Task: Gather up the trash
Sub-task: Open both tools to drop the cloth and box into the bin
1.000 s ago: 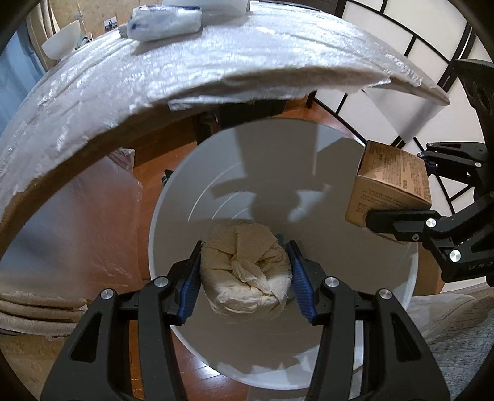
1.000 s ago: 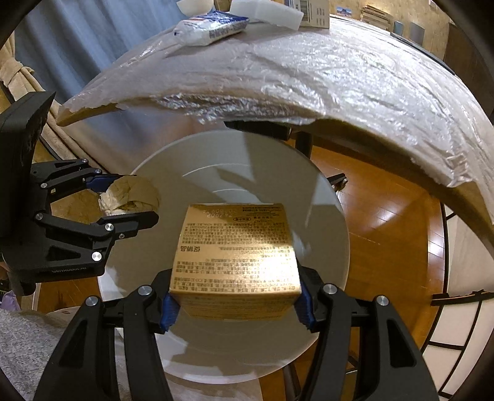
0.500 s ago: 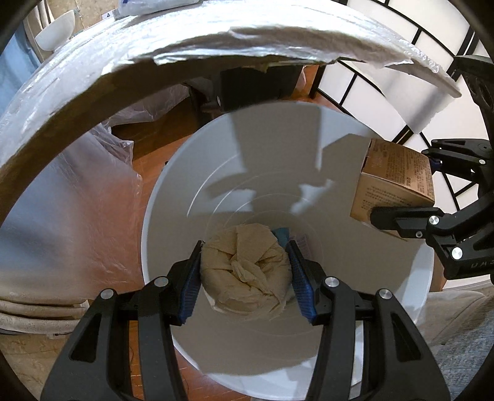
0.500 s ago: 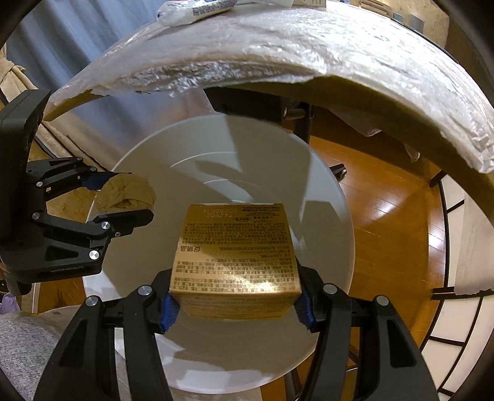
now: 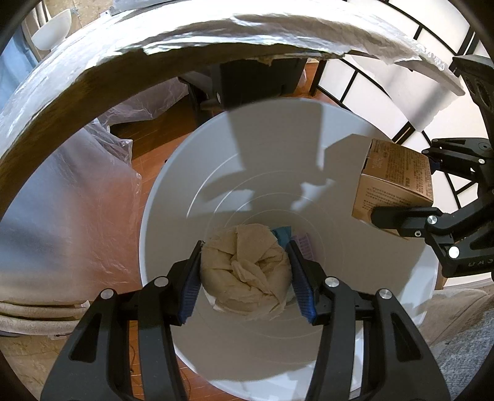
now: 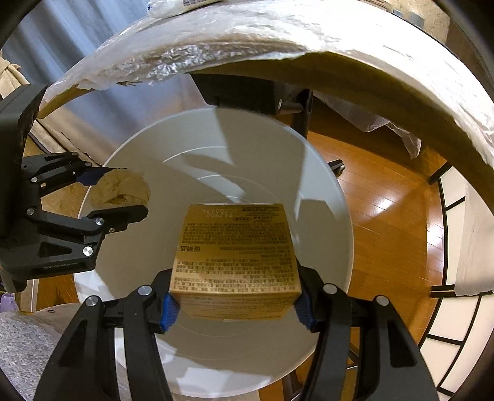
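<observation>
My left gripper [image 5: 245, 271] is shut on a crumpled beige paper wad [image 5: 245, 271] and holds it over the mouth of a white round trash bin [image 5: 191, 172]. A blue scrap and a pale wrapper [image 5: 304, 248] lie at the bin's bottom behind the wad. My right gripper [image 6: 236, 296] is shut on a small brown cardboard box [image 6: 236, 256] above the same bin [image 6: 321, 191]. The box [image 5: 396, 179] and right gripper show at the right of the left wrist view; the left gripper with its wad [image 6: 122, 191] shows at the left of the right wrist view.
A table edge covered in crinkled plastic sheet [image 5: 247, 27] arches over the bin. A white bowl [image 5: 51, 31] and a packet [image 6: 182, 4] lie on the table. Wooden floor [image 6: 386, 200], table legs [image 6: 301, 111] and clear bags [image 5: 117, 142] surround the bin.
Both grippers have moved lower and further under the table edge, closer over the bin. The bin now fills more of both views. Both grips are unchanged.
</observation>
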`<control>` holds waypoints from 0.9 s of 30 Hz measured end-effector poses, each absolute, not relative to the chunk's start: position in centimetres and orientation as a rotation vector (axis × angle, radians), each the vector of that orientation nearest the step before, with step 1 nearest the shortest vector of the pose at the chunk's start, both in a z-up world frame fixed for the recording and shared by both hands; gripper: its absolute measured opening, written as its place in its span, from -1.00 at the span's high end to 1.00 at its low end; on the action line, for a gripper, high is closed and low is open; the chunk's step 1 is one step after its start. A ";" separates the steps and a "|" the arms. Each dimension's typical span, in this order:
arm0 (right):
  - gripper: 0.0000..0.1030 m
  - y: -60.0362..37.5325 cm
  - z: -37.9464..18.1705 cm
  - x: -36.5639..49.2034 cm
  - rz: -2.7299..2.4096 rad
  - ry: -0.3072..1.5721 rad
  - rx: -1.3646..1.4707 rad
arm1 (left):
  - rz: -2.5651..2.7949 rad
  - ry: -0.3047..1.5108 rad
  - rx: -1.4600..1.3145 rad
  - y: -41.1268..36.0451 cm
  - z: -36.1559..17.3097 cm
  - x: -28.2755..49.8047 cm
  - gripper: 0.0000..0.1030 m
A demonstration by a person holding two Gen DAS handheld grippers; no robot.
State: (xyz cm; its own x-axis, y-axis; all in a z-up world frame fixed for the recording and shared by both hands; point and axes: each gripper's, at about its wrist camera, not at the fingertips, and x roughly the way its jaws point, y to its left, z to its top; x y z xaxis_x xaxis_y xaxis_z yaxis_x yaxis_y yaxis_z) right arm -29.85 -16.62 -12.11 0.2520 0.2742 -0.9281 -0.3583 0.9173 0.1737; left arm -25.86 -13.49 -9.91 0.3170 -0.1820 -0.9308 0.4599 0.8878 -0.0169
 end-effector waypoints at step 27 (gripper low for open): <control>-0.71 -18.1 -8.8 -30.7 0.389 1.151 -0.086 | -0.409 1.142 0.267 -12.7 -8.5 -26.0 -0.59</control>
